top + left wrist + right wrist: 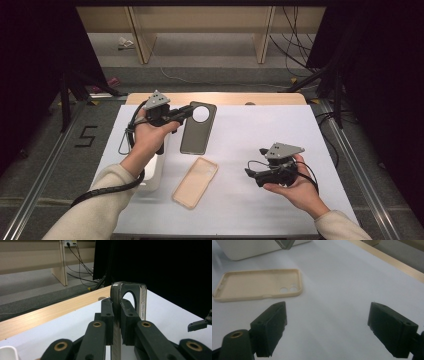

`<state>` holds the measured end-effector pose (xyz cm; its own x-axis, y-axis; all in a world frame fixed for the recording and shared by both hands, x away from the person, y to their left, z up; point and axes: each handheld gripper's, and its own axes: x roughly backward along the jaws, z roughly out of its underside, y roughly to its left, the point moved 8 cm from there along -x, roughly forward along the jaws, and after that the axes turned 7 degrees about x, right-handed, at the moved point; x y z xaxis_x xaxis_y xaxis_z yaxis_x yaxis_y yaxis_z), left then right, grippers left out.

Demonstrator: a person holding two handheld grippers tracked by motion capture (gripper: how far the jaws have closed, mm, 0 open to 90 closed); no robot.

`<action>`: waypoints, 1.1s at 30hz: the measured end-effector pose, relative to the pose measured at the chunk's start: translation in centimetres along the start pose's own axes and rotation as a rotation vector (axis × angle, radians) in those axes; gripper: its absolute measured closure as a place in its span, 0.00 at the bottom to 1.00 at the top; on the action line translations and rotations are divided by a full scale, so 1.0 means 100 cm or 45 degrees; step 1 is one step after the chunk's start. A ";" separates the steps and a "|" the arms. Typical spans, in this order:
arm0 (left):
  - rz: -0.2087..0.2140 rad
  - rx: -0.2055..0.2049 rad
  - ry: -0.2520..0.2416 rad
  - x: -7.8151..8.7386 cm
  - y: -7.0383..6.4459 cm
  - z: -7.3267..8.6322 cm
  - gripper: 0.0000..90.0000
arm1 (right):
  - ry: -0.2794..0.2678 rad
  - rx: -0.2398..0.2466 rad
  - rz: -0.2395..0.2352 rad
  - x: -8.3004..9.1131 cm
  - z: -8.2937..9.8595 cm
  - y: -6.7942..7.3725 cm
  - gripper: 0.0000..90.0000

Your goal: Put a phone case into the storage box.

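Observation:
A dark grey phone case [196, 134] with a round camera hole is lifted on edge over the white table [260, 125]. My left gripper [189, 111] is shut on its side near the top. In the left gripper view the jaws [115, 312] clamp the thin wall of the dark case [130, 288]. A beige phone case [195, 182] lies open side up near the table's front. My right gripper [255, 162] hovers to the right of it, open and holding nothing. In the right gripper view its spread jaws [327, 325] face the beige case [257, 285], a short way off.
A white box [154, 172] sits at the table's front left, under my left forearm; the box [249, 248] also lies beyond the beige case. A wooden strip [220, 98] runs along the table's far edge. Black curtains flank both sides.

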<state>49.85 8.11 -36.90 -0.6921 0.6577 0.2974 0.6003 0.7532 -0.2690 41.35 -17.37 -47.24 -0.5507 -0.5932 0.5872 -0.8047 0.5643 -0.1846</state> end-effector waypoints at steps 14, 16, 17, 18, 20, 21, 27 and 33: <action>-0.037 -0.026 -0.042 0.014 0.023 -0.011 0.91 | -0.021 -0.053 0.008 0.004 0.001 -0.005 0.18; -0.041 -0.023 -0.049 0.015 0.026 -0.013 0.91 | -0.031 -0.065 0.011 0.005 0.001 -0.007 0.18; -0.044 -0.023 -0.052 0.016 0.027 -0.013 0.91 | -0.033 -0.071 0.013 0.005 0.001 -0.007 0.18; -0.047 -0.021 -0.057 0.017 0.028 -0.014 0.91 | -0.038 -0.078 0.015 0.005 0.001 -0.008 0.18; -0.049 -0.021 -0.066 0.018 0.030 -0.017 0.91 | -0.045 -0.092 0.019 0.006 0.001 -0.010 0.18; -0.051 -0.020 -0.073 0.020 0.032 -0.018 0.91 | -0.048 -0.096 0.019 0.007 0.001 -0.011 0.18; -0.064 -0.020 -0.099 0.024 0.038 -0.025 0.91 | -0.077 -0.140 0.035 0.013 0.003 -0.016 0.18; -0.078 -0.024 -0.114 0.027 0.043 -0.029 0.91 | -0.101 -0.168 0.059 0.019 0.004 -0.023 0.18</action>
<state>51.73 13.16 -34.56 -0.7601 0.6079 0.2294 0.5626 0.7924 -0.2356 42.07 -19.99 -46.01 -0.6066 -0.6051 0.5157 -0.7446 0.6597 -0.1017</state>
